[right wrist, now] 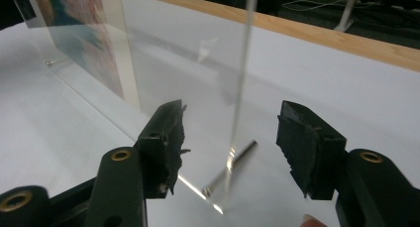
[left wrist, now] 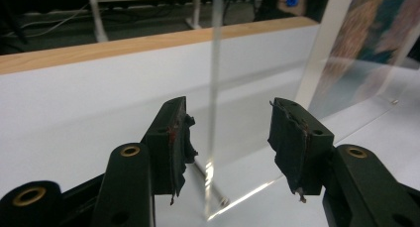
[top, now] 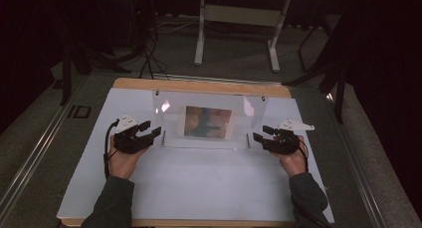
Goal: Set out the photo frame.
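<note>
Now tongs (top: 157, 133) flank frame (top: 209, 121) (untouched).

Dark grey sleeves, black grippers, brass-ringed screw holes

A clear acrylic frame (top: 206, 121) stands upright on the white table top, near its far middle, holding a colourful print (top: 208, 121) of reds, oranges and teal at its centre. In the left gripper view its thin edge (left wrist: 214, 88) rises straight up, with a small metal pin at the foot. In the right gripper view the other edge (right wrist: 242, 83) rises likewise, a pin (right wrist: 232, 167) crossing its base.
</note>
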